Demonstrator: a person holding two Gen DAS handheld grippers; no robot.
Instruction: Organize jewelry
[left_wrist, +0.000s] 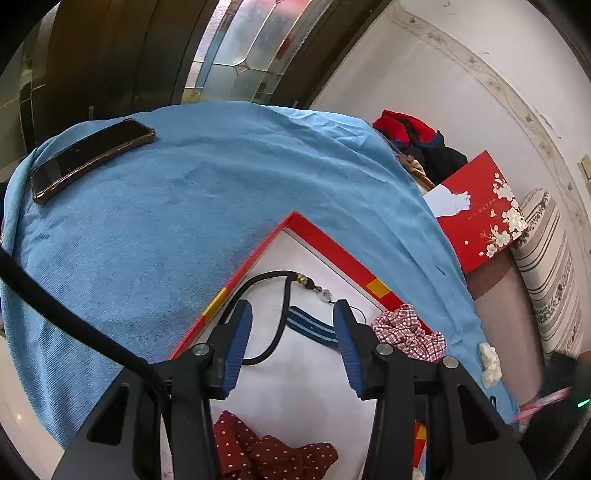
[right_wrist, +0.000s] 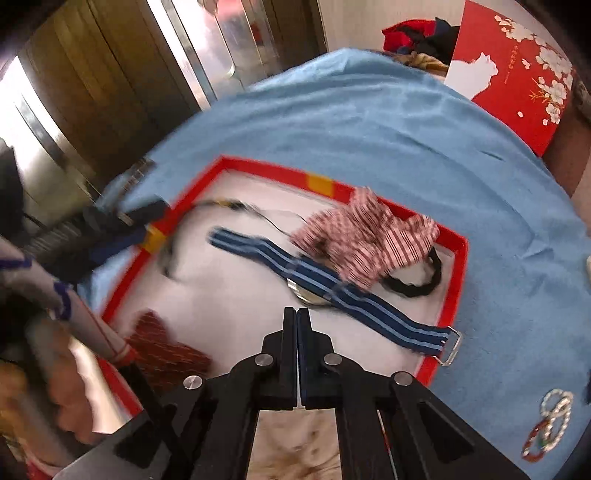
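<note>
Right wrist: closed tongs above red-rimmed tray, nothing held.

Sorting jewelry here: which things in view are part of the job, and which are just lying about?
Job: red tray, striped watch, checked scrunchie, dotted scrunchie, black cord with beads, bead bracelets.

Lying about: phone, red gift box, clothes pile.

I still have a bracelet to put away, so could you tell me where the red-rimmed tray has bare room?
The red-rimmed white tray is bare between the dark red dotted scrunchie and the blue striped watch strap. Its far side is crowded by the checked scrunchie, black hair tie and beaded black cord.
</note>
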